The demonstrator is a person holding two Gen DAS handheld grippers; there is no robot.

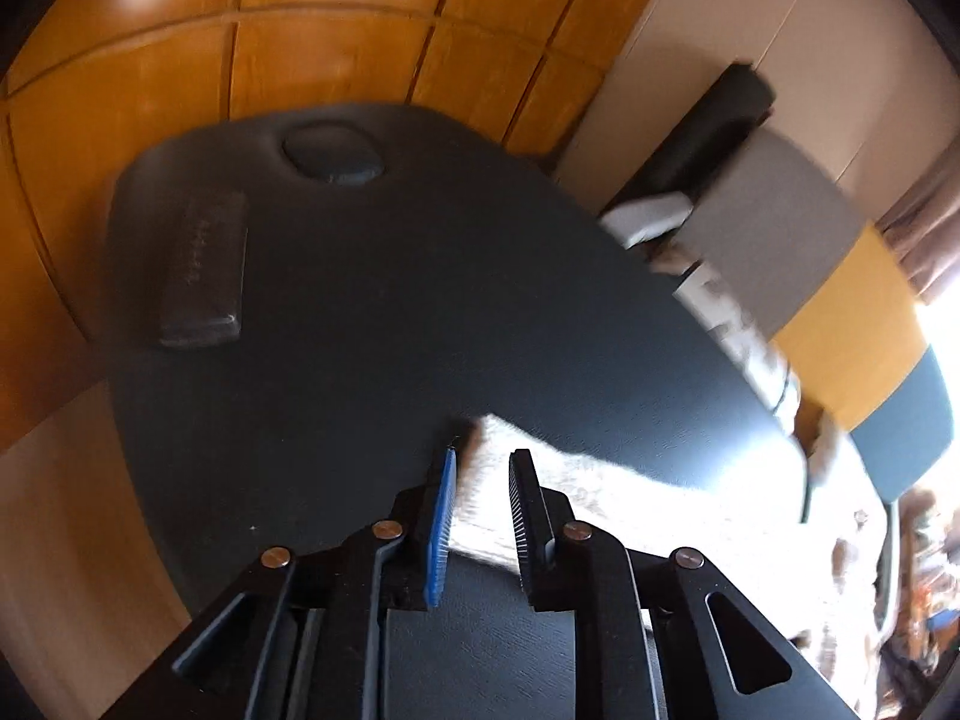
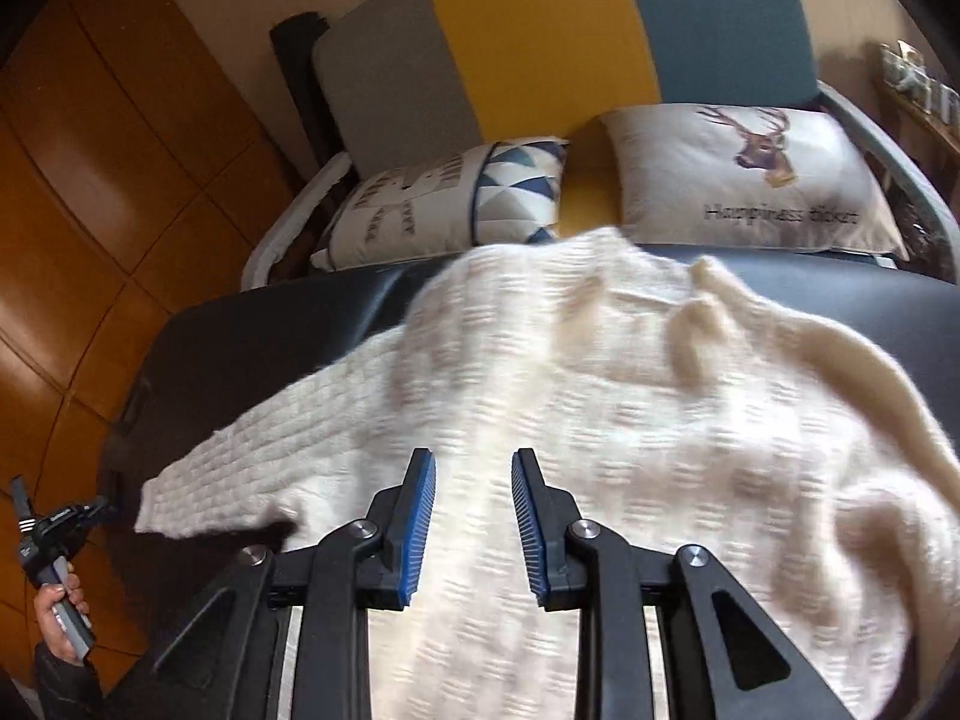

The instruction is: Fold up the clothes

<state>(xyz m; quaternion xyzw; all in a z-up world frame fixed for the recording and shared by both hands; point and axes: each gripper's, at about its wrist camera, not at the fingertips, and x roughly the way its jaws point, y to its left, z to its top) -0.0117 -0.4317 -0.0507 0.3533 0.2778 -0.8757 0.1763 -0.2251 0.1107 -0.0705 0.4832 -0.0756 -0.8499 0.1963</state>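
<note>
A cream knitted sweater [image 2: 600,420] lies spread on a dark padded table [image 2: 270,324]. One sleeve [image 2: 204,492] stretches out to the left. My right gripper [image 2: 473,468] is open and hovers over the sweater's body. In the left wrist view my left gripper [image 1: 485,462] is open, its fingers standing on either side of the sleeve end [image 1: 486,480] of the sweater [image 1: 660,504], above the dark table [image 1: 360,330]. The left gripper also shows at the far left of the right wrist view [image 2: 24,492], held in a hand.
A dark folded item [image 1: 204,270] and a round recess [image 1: 333,153] sit at the table's far end. Two printed cushions [image 2: 456,204] [image 2: 744,180] and a grey, yellow and blue backrest [image 2: 540,36] lie beyond the table. Orange wooden floor [image 1: 180,60] surrounds it.
</note>
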